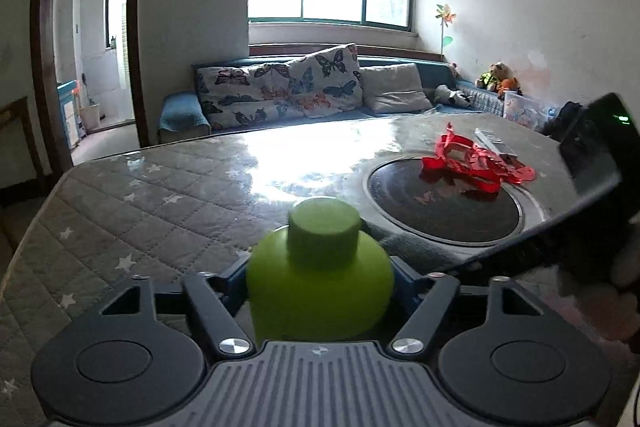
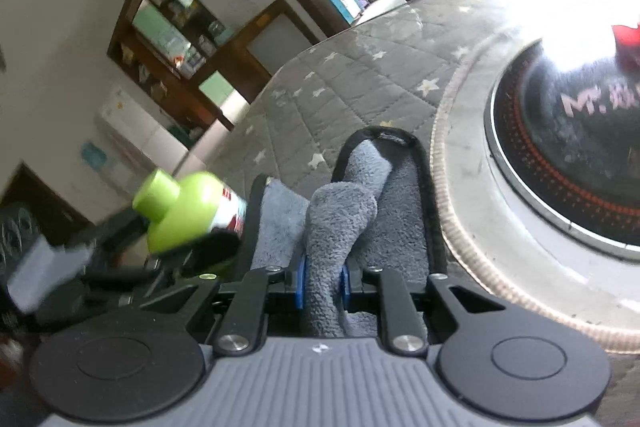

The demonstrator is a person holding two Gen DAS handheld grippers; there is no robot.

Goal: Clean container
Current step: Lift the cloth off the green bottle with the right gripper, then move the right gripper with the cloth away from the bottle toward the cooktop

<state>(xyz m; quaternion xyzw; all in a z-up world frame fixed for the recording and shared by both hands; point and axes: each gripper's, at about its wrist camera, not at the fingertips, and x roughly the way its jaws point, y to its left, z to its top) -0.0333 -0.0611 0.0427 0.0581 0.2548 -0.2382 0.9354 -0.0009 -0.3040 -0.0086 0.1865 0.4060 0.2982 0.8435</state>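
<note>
On table: quilted grey star-print cover (image 1: 132,203), glossy, sofa (image 1: 304,95) beyond far edge.
Cooktop: round black disc (image 1: 444,203) set in table right, red plastic item (image 1: 472,163) on its far part.
Cloth: grey fleece (image 2: 340,223), bunched, lying near cooktop's left rim.
Right gripper (image 2: 323,277): clenched on cloth fold.
Container: green bottle (image 1: 320,267), green cap up, near edge, left of cloth.
Left gripper (image 1: 320,291): grasping bottle body.

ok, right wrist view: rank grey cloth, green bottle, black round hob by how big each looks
1. black round hob, cut off at the frame edge, so its full extent is unseen
2. grey cloth, close to the camera
3. green bottle, blurred

The cloth's nearness may inflate it, so hob over cloth is unsure.
</note>
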